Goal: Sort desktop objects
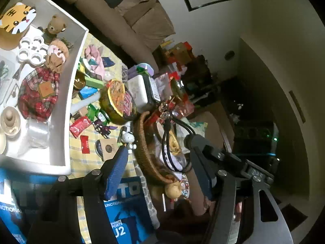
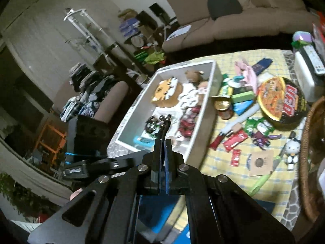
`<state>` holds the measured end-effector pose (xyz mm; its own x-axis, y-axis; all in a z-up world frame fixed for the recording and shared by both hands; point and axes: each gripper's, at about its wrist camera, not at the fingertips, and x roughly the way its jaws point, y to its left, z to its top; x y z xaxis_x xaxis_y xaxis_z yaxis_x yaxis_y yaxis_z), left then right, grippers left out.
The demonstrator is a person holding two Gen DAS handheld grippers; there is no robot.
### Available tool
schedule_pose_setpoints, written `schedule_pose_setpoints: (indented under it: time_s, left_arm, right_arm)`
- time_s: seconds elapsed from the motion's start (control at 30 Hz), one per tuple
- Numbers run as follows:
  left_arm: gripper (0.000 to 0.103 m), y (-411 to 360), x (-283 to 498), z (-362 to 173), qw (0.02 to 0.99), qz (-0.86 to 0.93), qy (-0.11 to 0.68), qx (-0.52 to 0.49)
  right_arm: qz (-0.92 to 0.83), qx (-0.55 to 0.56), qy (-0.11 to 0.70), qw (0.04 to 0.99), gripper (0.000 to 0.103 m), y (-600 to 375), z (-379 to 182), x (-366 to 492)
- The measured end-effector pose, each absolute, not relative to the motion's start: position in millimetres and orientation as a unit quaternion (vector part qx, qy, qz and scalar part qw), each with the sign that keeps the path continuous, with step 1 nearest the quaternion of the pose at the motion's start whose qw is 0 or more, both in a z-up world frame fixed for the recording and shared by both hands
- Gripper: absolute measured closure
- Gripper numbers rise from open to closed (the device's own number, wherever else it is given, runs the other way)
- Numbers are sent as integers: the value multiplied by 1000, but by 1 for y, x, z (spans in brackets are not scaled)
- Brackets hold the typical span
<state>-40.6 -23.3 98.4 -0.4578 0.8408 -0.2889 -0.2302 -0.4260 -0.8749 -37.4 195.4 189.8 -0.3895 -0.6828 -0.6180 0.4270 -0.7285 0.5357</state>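
Pinching a black cord (image 2: 162, 131) between shut right fingers (image 2: 162, 142), left fingers (image 1: 119, 162) apart, empty.

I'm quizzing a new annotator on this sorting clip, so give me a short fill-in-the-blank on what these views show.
1. The right tool is shut on a thin black ____.
2. The tiger-face toy lies inside the white ____.
3. The left tool has its jaws ____, with nothing between them.
4. The noodle bowl sits on the yellow checked ____.

Missing words: cord; tray; open; cloth
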Motion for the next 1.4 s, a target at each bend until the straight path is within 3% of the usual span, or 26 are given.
schedule_pose_setpoints:
  time_s: [0.03,0.07,0.1,0.13,0.43,0.7,0.97,1.4]
  left_arm:
    - [41,-27,-39,99,359,753,-403,-377]
    - [52,-30,-37,101,362,753,-403,-374]
    - [81,-35,-36,103,357,757,-398,-375]
    - [99,-38,-35,103,355,760,-392,-378]
    - [97,-96,-36,91,343,756,-427,-358]
    - [97,-185,-55,85,246,805,-375,-389]
    - [97,-266,-84,58,133,834,-301,-443]
    - [96,-280,-103,23,109,824,-299,-469]
  right_arm:
    - [-825,435,-139,333,100,190,192,-35]
    - [-825,436,-139,333,100,187,193,-35]
    - [-821,438,-145,336,100,185,193,-36]
    - [-817,439,-153,342,100,183,193,-37]
    - [-804,454,-119,365,100,114,191,-51]
    - [-790,470,-77,385,100,16,172,-85]
    - [-759,516,-72,391,100,-86,91,-142]
    - [-732,585,-81,338,98,-114,-5,-190]
